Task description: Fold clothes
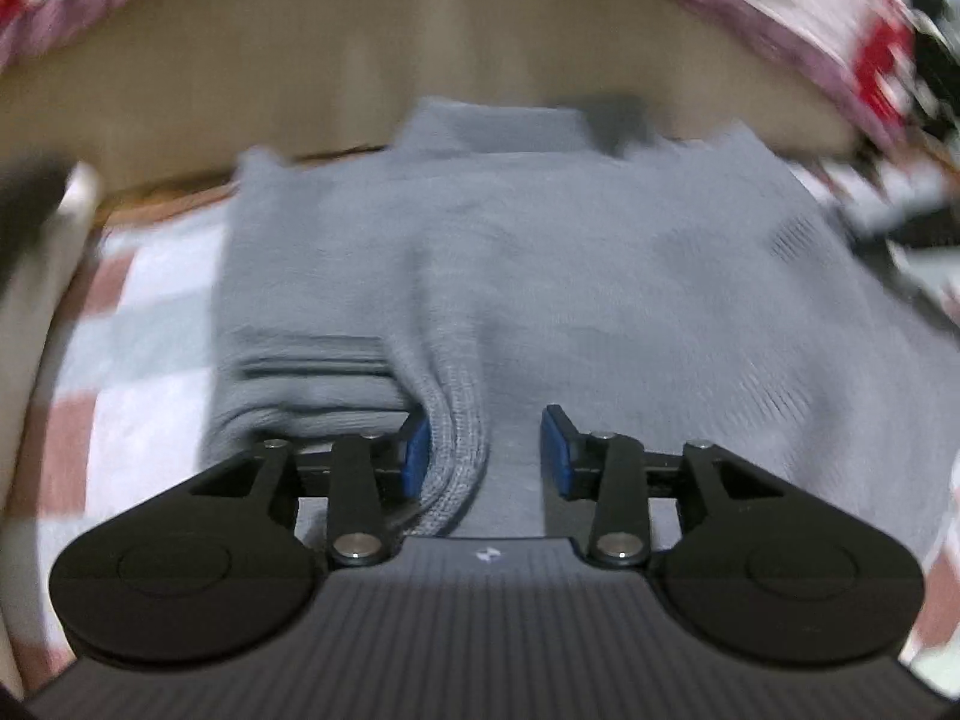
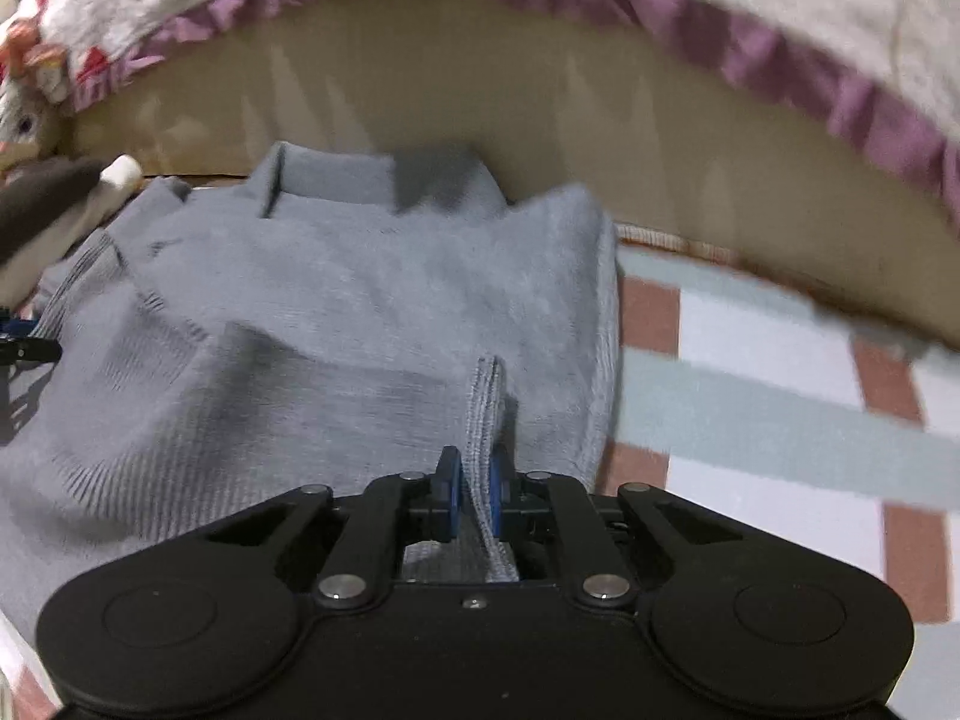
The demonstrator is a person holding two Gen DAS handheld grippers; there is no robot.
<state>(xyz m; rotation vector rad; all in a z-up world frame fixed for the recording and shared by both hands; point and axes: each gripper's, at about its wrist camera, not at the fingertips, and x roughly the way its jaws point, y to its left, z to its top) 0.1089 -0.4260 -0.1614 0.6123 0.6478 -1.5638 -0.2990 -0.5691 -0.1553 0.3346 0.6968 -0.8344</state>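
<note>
A grey knit sweater (image 1: 540,252) lies on a checked bedspread, collar at the far side, and also fills the right wrist view (image 2: 336,312). My left gripper (image 1: 486,450) is open over the near hem; a ribbed fold of the sweater (image 1: 456,450) lies against its left blue pad (image 1: 417,450), and the right pad stands apart. My right gripper (image 2: 474,492) is shut on the ribbed hem edge (image 2: 483,420) near the sweater's right side, which stands up between the blue pads. Both views are motion-blurred.
The checked bedspread (image 2: 750,396) in pink, white and pale green extends to the right. A beige padded board (image 2: 480,120) runs along the far side, with a floral purple-trimmed cloth (image 2: 780,42) above it. A soft toy (image 2: 54,210) lies at the far left.
</note>
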